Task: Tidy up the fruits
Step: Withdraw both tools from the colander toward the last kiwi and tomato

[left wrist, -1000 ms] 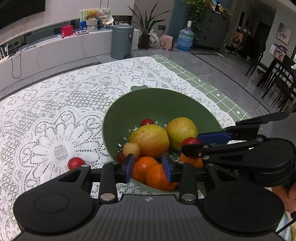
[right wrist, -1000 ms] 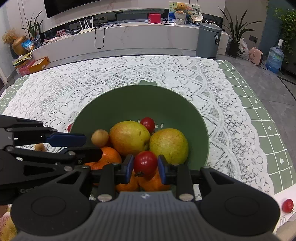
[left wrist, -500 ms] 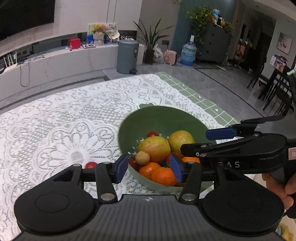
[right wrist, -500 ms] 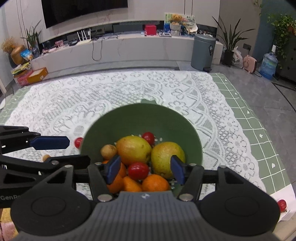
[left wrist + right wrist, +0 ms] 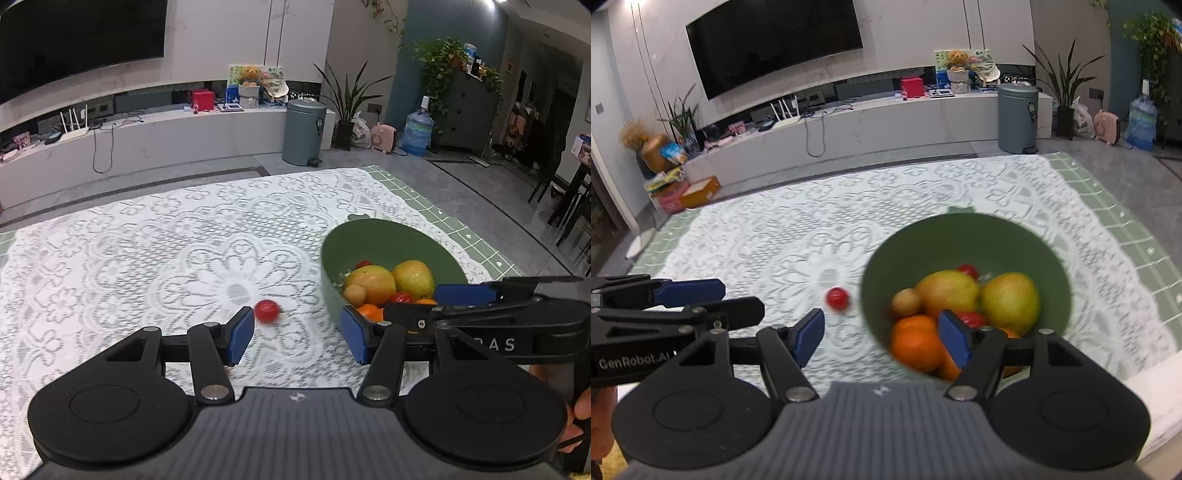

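A green bowl (image 5: 376, 236) (image 5: 960, 236) on the lace tablecloth holds two yellow-green mangoes (image 5: 371, 282), oranges (image 5: 916, 341), a small brown fruit (image 5: 905, 302) and red tomatoes (image 5: 968, 270). One loose red tomato (image 5: 267, 311) (image 5: 837, 298) lies on the cloth left of the bowl. My left gripper (image 5: 297, 334) is open and empty, just behind the loose tomato. My right gripper (image 5: 881, 341) is open and empty, at the bowl's near left rim. Each gripper shows in the other's view.
The white lace tablecloth (image 5: 147, 258) covers a green checked mat whose edge shows at the right (image 5: 443, 218). The table's near right edge shows in the right wrist view (image 5: 1152, 380). A living room with a grey bin (image 5: 303, 133) lies beyond.
My right gripper opened and dropped its red tomato into the bowl. Both grippers pulled back and up and swung left. My left gripper opened wider and now faces the loose tomato.
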Demonstrator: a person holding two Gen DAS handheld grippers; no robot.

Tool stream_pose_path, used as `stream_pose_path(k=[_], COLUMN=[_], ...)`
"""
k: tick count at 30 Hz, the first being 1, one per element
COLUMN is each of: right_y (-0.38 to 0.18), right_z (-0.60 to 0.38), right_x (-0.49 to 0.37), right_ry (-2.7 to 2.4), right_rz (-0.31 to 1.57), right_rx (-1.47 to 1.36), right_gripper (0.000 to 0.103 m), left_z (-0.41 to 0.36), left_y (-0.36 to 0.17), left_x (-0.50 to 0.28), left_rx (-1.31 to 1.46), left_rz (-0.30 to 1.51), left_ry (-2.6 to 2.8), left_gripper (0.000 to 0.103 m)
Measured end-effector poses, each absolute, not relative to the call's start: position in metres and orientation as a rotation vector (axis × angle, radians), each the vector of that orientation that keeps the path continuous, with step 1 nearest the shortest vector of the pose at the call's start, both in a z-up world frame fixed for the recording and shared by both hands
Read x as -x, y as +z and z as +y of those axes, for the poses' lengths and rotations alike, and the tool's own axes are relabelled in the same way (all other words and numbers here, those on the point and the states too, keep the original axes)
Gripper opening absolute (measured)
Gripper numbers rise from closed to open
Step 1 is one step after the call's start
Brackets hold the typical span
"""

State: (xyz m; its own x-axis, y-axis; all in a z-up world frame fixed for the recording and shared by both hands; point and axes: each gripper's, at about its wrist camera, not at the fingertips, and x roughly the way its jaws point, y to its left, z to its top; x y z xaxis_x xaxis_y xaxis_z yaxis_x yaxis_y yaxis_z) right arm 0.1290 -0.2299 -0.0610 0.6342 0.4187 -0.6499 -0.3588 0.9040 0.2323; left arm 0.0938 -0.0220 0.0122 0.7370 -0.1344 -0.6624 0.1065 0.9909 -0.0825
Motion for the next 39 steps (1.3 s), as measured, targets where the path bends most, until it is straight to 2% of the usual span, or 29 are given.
stream_pose_path(k=[10,23,31,34,39], right_y=[-0.081,-0.099,-0.106,-0.109,-0.115], right_z=[-0.2,-0.173,-0.165,-0.16,-0.157], right_x=[-0.112,-0.118,-0.124,-0.127,-0.134], right_ry=[0.492,0.508,0.493,0.49,0.498], right_rz=[0.791,0.832,0.838,0.845,0.87], right_rx=[-0.099,-0.057,-0.044,-0.037,-0.055], right_gripper=[0.066,0.065,0.045,0.036,0.028], left_z=[0.006,0.032,0.041,0.04,0.031], left_y=[0.001,-0.045,-0.065,-0.073,-0.081], left_x=[-0.077,-0.076,-0.078,-0.08,-0.091], left_rx=[0.032,0.062,0.109,0.106,0.055], left_rz=[0.736,0.79,0.78,0.79,0.803], left_ry=[-0.141,-0.212,-0.235,-0.244,-0.223], left_gripper=[0.063,0.063,0.063,0.061,0.055])
